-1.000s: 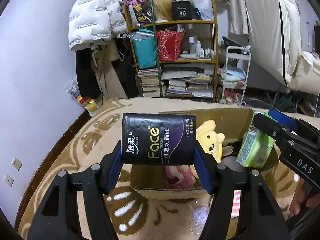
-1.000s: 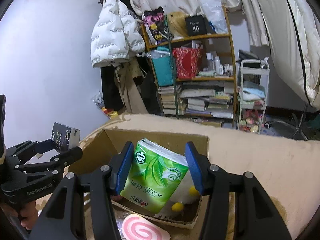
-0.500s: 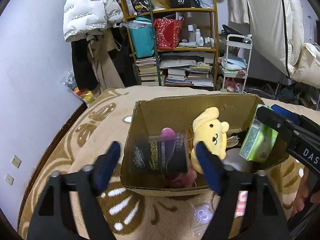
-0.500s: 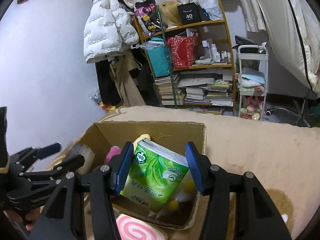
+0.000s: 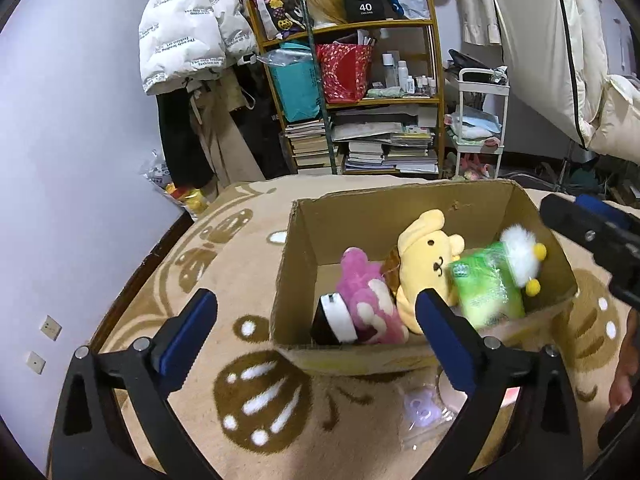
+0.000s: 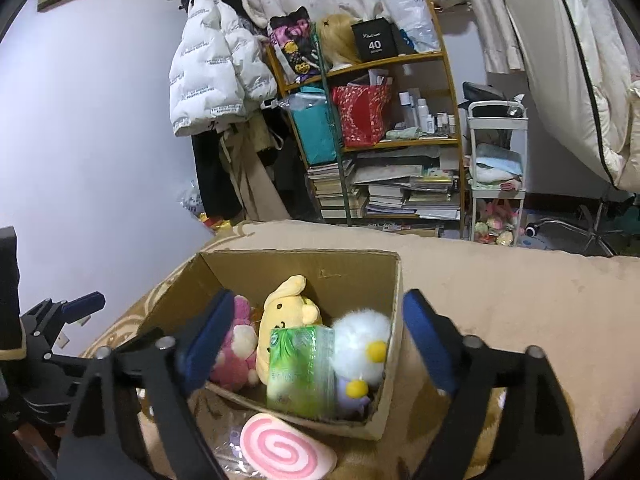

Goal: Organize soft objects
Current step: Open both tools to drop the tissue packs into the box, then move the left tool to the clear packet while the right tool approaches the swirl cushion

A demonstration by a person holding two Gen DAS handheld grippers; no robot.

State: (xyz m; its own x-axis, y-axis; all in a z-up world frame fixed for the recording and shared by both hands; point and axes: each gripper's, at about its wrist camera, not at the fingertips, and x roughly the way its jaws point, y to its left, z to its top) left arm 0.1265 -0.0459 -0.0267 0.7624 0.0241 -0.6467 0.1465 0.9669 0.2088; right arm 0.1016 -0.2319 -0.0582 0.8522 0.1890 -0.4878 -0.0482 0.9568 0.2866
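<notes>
Now both packs have been let go. A second ago the black pack (image 5: pixel 334 320) was pinched in the left gripper (image 5: pixel 316 326) and the green pack (image 6: pixel 301 368) in the right gripper (image 6: pixel 312 336); both sets of jaws have just been opening and are now spread wide with nothing pressed between them. The black pack is seen standing on end in the box (image 5: pixel 304 240), at about 7 o'clock of its floor, against the pink plush (image 5: pixel 366 300). The green pack lies at about 4 o'clock in the left view, leaning on the yellow plush (image 5: pixel 430 256) with the white plush (image 5: pixel 520 258) just behind it; it is blurred, so it may not have settled yet.

Two more soft things are thus judged to be sorted, and both grippers are free for another pick. A pink spiral cushion (image 6: pixel 286 450) is left outside, just at 6 o'clock of the box on the rug (image 6: pixel 500 300), beside a clear plastic bag (image 5: pixel 424 420).

The box is plain corrugated cardboard, open-topped, with a ragged rim. The packs are soft bricks wrapped in glossy film. The plushes are rounded and short-piled, the white one fluffier, with yellow pompoms. The rug is deep-piled, beige with brown and white motifs.
</notes>
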